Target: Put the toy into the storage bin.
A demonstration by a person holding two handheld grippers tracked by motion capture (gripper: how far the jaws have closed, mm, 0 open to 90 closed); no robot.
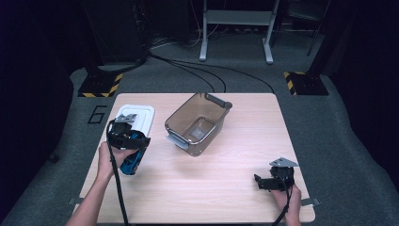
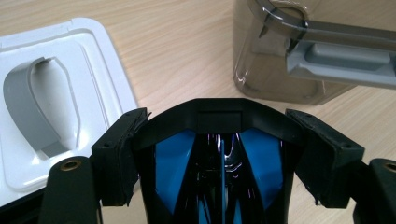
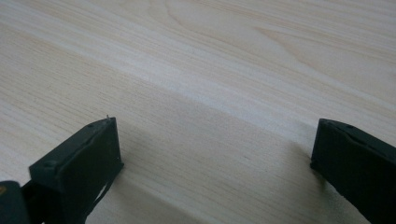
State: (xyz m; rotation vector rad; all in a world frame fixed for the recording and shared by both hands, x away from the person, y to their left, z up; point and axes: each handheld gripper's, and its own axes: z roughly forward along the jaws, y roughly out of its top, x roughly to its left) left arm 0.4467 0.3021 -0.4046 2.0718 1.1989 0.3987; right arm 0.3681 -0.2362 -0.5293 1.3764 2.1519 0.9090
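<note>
Pale wood grain covers the table (image 1: 197,188), which stands on grey carpet in a dark room with cables and stand legs behind it. Nearest the person, the right gripper (image 1: 259,181) rests low near the table's front right corner, its jaws spread wide over bare wood with nothing between them. On the other side, the left gripper (image 1: 133,151) pinches a blue and black toy car (image 1: 131,162); in the left gripper view the pads (image 2: 119,154) press against the car's two sides, the jaws partly closed around its body (image 2: 219,172), and the car appears to hang clear of the table. Just beyond it lies a white lid (image 1: 139,115) with a grey handle, flat on the wood. Farther in, near the table's middle, an empty smoky clear bin (image 1: 200,123) with grey latches stands upright and open. By my reading, the step in hand is the pick-up and carry of the car, and the likely next move is to bring it over the bin's rim, lower it inside, then let the jaws part.
</note>
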